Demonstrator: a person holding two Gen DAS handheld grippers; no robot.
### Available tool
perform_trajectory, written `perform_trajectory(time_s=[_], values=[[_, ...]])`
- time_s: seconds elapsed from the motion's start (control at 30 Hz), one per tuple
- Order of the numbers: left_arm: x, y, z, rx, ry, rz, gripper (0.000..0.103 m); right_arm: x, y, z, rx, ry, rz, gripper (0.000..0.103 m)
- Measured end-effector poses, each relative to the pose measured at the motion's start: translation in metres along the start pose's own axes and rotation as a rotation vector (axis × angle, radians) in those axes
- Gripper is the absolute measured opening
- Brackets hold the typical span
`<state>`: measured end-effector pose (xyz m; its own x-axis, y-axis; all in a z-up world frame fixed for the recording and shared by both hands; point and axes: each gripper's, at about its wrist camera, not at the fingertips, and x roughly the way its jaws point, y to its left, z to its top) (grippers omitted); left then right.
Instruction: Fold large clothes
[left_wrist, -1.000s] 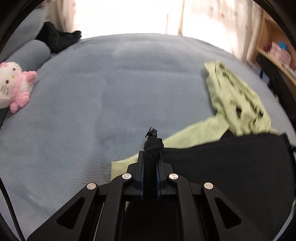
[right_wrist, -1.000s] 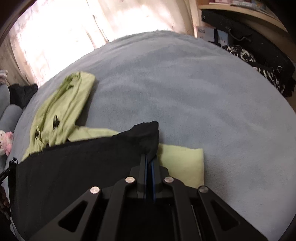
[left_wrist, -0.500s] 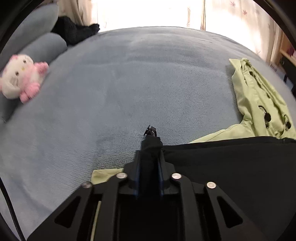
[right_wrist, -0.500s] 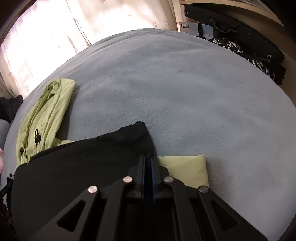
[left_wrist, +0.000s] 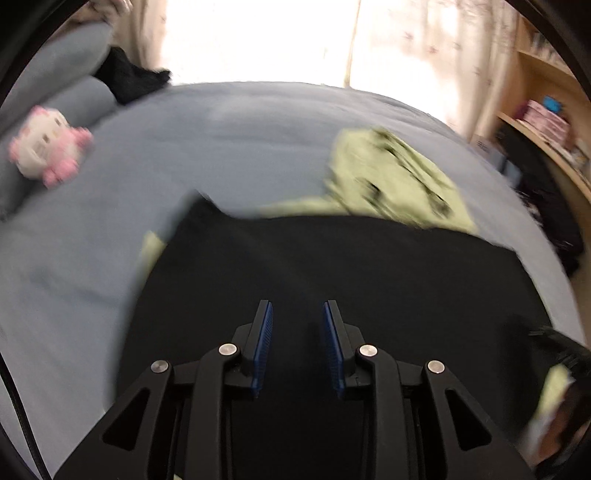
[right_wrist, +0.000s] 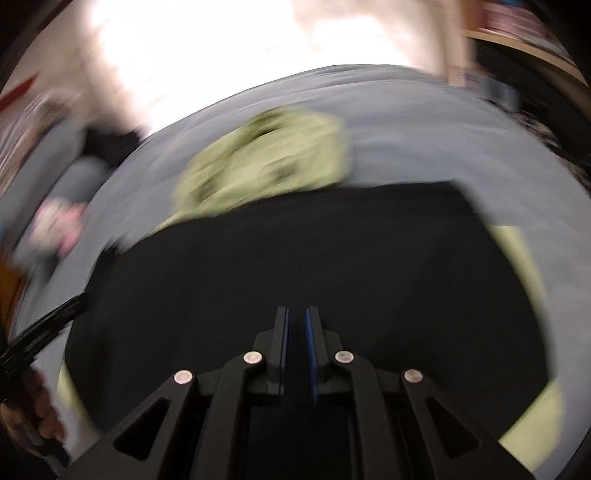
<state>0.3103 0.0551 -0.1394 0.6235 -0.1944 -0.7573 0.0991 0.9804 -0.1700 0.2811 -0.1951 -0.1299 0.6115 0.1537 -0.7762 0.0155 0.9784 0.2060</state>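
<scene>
Left wrist view shows the left claw (left_wrist: 297, 314) with its 2 blue-padded fingers clearly apart; its jaws have just been opening, and nothing is pinched between them. It hovers over the black garment (left_wrist: 332, 273), which lies spread flat below and beyond it on the grey-blue bed (left_wrist: 221, 147). A light green garment (left_wrist: 391, 177) lies under and beyond the black one, its bunched part showing past the far edge toward the right and a small strip peeking out at the left edge. Far to the left a pink and white plush toy (left_wrist: 46, 151) leans against a grey pillow (left_wrist: 62, 74), with a dark bundle (left_wrist: 133, 79) just beyond it near the bright curtains. A wooden shelf (left_wrist: 546, 125) stands at the far right. In the right wrist view, which is heavily blurred, the right claw (right_wrist: 296, 315) shows only a narrow slit between its pads; its jaws have just been opening too, and no cloth sits in the gap. Black cloth fills the area beneath and ahead of it, with green fabric showing at the far edge and along the right edge. At the lower left edge a hand (right_wrist: 35, 413) is partly visible.
</scene>
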Motion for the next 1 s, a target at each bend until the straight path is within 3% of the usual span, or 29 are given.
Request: perform_trajectory(time_s=[0.07,0.13,0.33,0.43,0.5,0.57,0.63,0.7,0.77,0.83,0.9,1.0], values=[[0.007,-0.016,-0.02,0.013,0.031,0.001,0.026,0.01,0.027,-0.014,-0.073,0.028,0.021,0.009],[0.022,-0.017,-0.035,0.012,0.071,0.054,0.026,0.02,0.033,-0.026,-0.103,0.052,-0.02,0.009],[0.022,0.031,-0.047,-0.005,0.051,0.172,0.026,-0.003,-0.054,-0.041,0.053,0.034,-0.07,0.0],[0.016,0.061,-0.045,-0.025,0.047,0.233,0.026,-0.02,-0.099,-0.051,0.082,0.019,-0.34,0.0],[0.012,0.071,-0.047,-0.035,0.045,0.244,0.026,-0.035,-0.133,-0.058,0.162,0.012,-0.31,0.0],[0.01,0.076,-0.048,-0.033,0.046,0.255,0.026,-0.044,-0.153,-0.062,0.243,0.012,-0.228,0.0],[0.007,0.07,-0.052,-0.021,0.052,0.269,0.026,-0.048,-0.152,-0.062,0.248,0.016,-0.242,0.0],[0.004,0.062,-0.05,-0.02,0.068,0.281,0.027,-0.047,-0.139,-0.059,0.21,0.036,-0.289,0.003],[0.001,0.056,-0.043,-0.036,0.079,0.23,0.028,-0.046,-0.127,-0.052,0.175,0.053,-0.308,0.003],[-0.005,0.047,-0.034,-0.048,0.068,0.168,0.031,-0.047,-0.114,-0.045,0.161,0.045,-0.253,0.003],[-0.004,0.036,-0.024,-0.045,0.048,0.146,0.043,-0.043,-0.094,-0.035,0.128,0.029,-0.202,0.003],[0.007,0.019,-0.008,-0.044,0.031,0.098,0.047,-0.029,-0.056,-0.015,0.067,0.019,-0.119,0.003]])
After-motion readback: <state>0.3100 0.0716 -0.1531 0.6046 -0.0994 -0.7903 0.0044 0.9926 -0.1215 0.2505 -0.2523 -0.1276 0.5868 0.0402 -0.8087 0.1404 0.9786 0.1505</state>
